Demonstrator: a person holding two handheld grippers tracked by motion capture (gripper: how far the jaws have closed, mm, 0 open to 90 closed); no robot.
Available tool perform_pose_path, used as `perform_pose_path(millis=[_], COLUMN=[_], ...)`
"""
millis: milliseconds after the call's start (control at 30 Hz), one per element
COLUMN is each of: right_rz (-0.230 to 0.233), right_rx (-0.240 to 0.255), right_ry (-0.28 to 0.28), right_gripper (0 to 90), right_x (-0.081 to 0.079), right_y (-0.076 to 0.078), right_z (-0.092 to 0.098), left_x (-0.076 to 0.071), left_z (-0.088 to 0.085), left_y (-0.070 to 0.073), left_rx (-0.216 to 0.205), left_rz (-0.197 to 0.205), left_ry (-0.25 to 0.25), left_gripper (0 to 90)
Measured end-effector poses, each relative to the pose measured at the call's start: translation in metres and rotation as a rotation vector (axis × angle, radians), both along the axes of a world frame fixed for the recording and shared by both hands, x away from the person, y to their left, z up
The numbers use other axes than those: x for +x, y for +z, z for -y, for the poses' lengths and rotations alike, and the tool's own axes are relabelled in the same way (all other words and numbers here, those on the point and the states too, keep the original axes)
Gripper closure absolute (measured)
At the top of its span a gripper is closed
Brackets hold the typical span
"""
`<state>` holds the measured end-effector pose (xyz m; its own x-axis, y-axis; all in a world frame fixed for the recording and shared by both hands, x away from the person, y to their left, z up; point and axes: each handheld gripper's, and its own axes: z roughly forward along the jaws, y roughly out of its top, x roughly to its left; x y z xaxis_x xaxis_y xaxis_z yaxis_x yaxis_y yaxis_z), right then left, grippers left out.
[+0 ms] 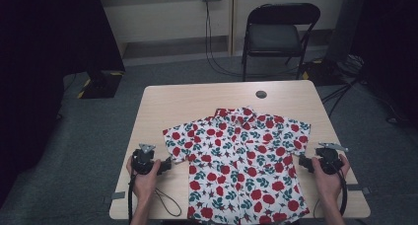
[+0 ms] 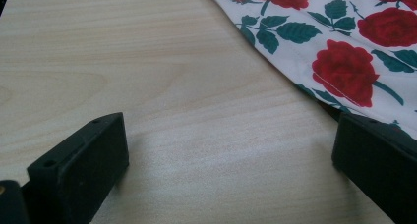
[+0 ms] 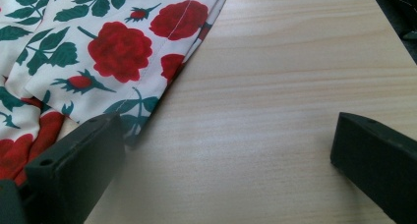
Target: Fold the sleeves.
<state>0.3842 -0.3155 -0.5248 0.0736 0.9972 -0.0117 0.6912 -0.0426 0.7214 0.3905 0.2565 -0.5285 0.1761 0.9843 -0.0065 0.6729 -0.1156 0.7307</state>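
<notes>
High view. A short-sleeved shirt (image 1: 241, 161) printed with red roses lies spread flat, front up, on the table (image 1: 162, 106). Its collar points toward the far edge and its hem reaches the near edge, so both sleeves fan out sideways where they can be reached. The left gripper (image 1: 165, 165), held in the person's left hand (image 1: 144, 178), rests near the table's left edge, just beside the left sleeve. The right gripper (image 1: 301, 162), in the right hand (image 1: 329, 178), sits near the right edge beside the other sleeve. The symmetric placement suggests that each gripper is posed to take its own sleeve, probably for a fold toward the middle. A loop of cable (image 1: 165, 201) lies on the table by the near edge. A round cap (image 1: 261, 94) sits near the far edge, and a folding chair (image 1: 276, 35) stands beyond it.

Left gripper view. The jaws stand wide apart, low over the bare wood, with nothing held. The sleeve hem (image 2: 314, 52) runs diagonally just ahead, its edge reaching the jaw at the picture's right; whether cloth and jaw touch cannot be told.

Right gripper view. These jaws too are fully spread and hold nothing. The sleeve (image 3: 118, 52) lies ahead of the jaw at the picture's left, its lowest fold close to or against that jaw.
</notes>
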Motion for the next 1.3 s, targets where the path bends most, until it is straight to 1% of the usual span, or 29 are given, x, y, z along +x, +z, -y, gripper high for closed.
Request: perform_pose_path(millis=[33, 67, 100, 133, 467, 600, 667, 733, 767, 800, 867, 900, 933, 967, 1000, 1033, 1067, 1100, 1133, 1167, 1200, 1233, 1300], right_rz=[0.000, -0.001, -0.001, -0.001, 0.000, -0.001, -0.001, -0.001, -0.001, -0.001, 0.000, -0.001, 0.000, 0.000, 0.000, -0.001, 0.000, -0.001, -0.001, -0.001, -0.001, -0.001, -0.001], right_rx=[-0.001, -0.001, -0.001, -0.002, -0.002, -0.002, -0.002, -0.002, -0.002, -0.002, -0.002, -0.002, -0.002, -0.002, -0.002, -0.002, -0.002, -0.002, -0.002, -0.002, -0.002, -0.002, -0.002], right_ry=[0.006, 0.024, 0.024, 0.047, 0.058, 0.058, 0.058, 0.057, 0.058, 0.057, 0.058, 0.058, 0.058, 0.058, 0.058, 0.058, 0.058, 0.058, 0.058, 0.058, 0.058, 0.058, 0.058], right_gripper=[0.0, 0.0, 0.0, 0.0, 0.0, 0.0, 0.0, 0.0, 0.0, 0.0, 0.0, 0.0, 0.0, 0.0, 0.0, 0.0, 0.0, 0.0, 0.0, 0.0, 0.0, 0.0, 0.0], right_x=[0.000, -0.001, -0.001, -0.001, -0.001, -0.001, -0.001, -0.001, -0.001, -0.001, -0.001, -0.001, -0.001, -0.001, -0.001, -0.001, -0.001, -0.001, -0.001, -0.001, -0.001, -0.001, -0.001], right_y=[0.000, 0.000, 0.000, 0.000, 0.000, 0.000, 0.000, 0.000, 0.000, 0.000, 0.000, 0.000, 0.000, 0.000, 0.000, 0.000, 0.000, 0.000, 0.000, 0.000, 0.000, 0.000, 0.000], right_z=[0.000, 0.002, 0.002, 0.005, 0.005, 0.005, 0.005, 0.005, 0.005, 0.005, 0.005, 0.005, 0.005, 0.005, 0.005, 0.005, 0.005, 0.005, 0.005, 0.005, 0.005, 0.005, 0.005], left_x=[0.000, 0.000, 0.000, 0.000, 0.000, 0.000, 0.000, -0.001, -0.002, -0.003, -0.005, -0.006, -0.006, -0.007, -0.008, -0.009, -0.009, -0.009, -0.010, -0.011, -0.012, -0.012, -0.011], left_z=[0.000, 0.000, 0.000, 0.000, 0.000, -0.002, -0.002, -0.003, -0.003, -0.002, -0.001, -0.001, -0.001, 0.000, 0.001, 0.004, 0.006, 0.009, 0.011, 0.013, 0.015, 0.018, 0.021], left_y=[0.000, 0.000, 0.000, 0.000, 0.000, 0.000, 0.001, 0.003, 0.005, 0.007, 0.013, 0.016, 0.018, 0.019, 0.021, 0.024, 0.026, 0.029, 0.032, 0.035, 0.039, 0.042, 0.048], left_rx=[0.000, 0.000, 0.000, -0.001, 0.000, -0.001, 0.000, -0.010, -0.021, -0.019, -0.001, -0.008, -0.016, -0.013, 0.000, 0.009, 0.032, 0.045, 0.040, 0.022, 0.004, -0.001, -0.007], left_rz=[0.000, 0.000, 0.000, 0.001, 0.003, 0.003, 0.004, 0.007, 0.016, 0.035, 0.077, 0.087, 0.088, 0.090, 0.112, 0.111, 0.106, 0.114, 0.124, 0.140, 0.141, 0.142, 0.145], left_ry=[0.000, 0.000, 0.000, 0.001, -0.002, -0.017, -0.019, -0.024, -0.031, -0.039, -0.033, -0.037, -0.043, -0.049, -0.052, -0.048, -0.062, -0.069, -0.071, -0.072, -0.074, -0.085, -0.091], left_gripper=[0.0, 0.0, 0.0, 0.0, 0.0, 0.4, 1.5, 4.0, 4.5, 6.2, 5.6, 4.7, 4.7, 4.7, 4.7, 4.8, 4.7, 4.7, 4.7, 4.8, 4.9, 5.0, 5.2])
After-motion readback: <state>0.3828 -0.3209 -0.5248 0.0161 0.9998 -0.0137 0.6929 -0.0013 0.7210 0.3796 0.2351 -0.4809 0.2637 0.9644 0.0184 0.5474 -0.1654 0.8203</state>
